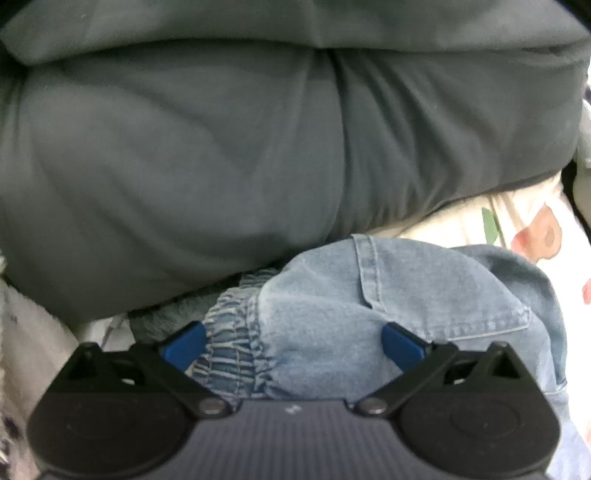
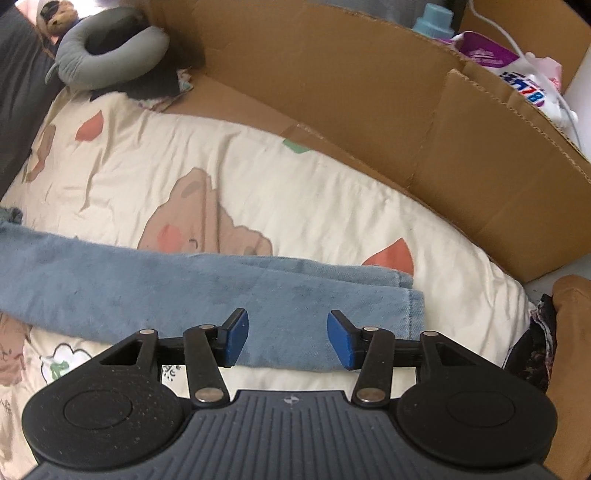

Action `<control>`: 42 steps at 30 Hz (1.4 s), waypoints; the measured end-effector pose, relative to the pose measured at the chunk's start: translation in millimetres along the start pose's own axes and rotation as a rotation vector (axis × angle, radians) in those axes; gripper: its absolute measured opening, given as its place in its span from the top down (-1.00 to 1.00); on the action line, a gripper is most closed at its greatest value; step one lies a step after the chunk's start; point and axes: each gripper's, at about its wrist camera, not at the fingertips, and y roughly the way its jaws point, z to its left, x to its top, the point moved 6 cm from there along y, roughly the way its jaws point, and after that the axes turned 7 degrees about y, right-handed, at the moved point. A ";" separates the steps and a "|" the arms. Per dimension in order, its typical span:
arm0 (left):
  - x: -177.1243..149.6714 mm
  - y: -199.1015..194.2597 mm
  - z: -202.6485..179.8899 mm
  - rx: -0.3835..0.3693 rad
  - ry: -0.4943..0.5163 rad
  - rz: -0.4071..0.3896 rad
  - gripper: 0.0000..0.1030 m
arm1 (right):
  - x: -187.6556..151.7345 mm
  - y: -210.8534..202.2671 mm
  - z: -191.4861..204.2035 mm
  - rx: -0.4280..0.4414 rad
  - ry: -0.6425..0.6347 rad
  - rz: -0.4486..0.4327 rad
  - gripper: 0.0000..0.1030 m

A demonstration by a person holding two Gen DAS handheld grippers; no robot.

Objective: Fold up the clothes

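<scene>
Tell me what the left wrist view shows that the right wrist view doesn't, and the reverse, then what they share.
Only the left wrist view: the jeans' elastic waistband and back pocket, lying against a large dark grey cushion, with the left gripper open wide over the waistband.

Only the right wrist view: the jeans' leg hems, a cardboard box, a grey neck pillow, a detergent bottle, and the right gripper open above the legs.

Both: the light blue jeans on the cream patterned bedspread.

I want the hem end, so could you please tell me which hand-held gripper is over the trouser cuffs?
The right hand-held gripper: light blue denim trousers' cuffs lie beneath; the left straddles their elastic waistband.
</scene>
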 end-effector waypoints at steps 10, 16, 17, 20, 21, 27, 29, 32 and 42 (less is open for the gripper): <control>-4.4 -27.0 -33.8 -0.047 0.154 0.029 -0.05 | 8.2 -3.3 15.7 0.050 -0.025 -0.020 -0.06; -23.9 -63.5 -45.7 -0.101 0.171 -0.014 0.56 | 11.8 -10.0 24.8 0.080 -0.040 -0.037 -0.06; -29.4 -69.3 -49.4 -0.104 0.188 -0.023 0.57 | 12.5 -11.3 26.2 0.085 -0.040 -0.041 -0.06; -48.7 -82.9 -56.3 -0.123 0.217 -0.030 0.60 | 14.1 -14.4 30.8 0.101 -0.041 -0.047 -0.06; -54.6 -86.9 -57.6 -0.125 0.226 -0.034 0.60 | 14.4 -15.2 32.6 0.105 -0.044 -0.047 -0.06; -102.3 -100.8 -72.7 -0.150 0.290 -0.026 0.72 | 15.6 -23.3 45.5 0.129 -0.071 -0.056 -0.06; -118.7 -102.7 -78.4 -0.159 0.298 -0.015 0.74 | 15.2 -26.9 49.0 0.138 -0.082 -0.059 -0.06; -140.9 -100.0 -83.1 -0.173 0.294 0.005 0.77 | 14.2 -32.1 52.0 0.148 -0.091 -0.063 -0.06; -192.8 -87.3 -86.7 -0.194 0.242 0.051 0.85 | 12.1 -38.2 52.3 0.159 -0.093 -0.059 -0.06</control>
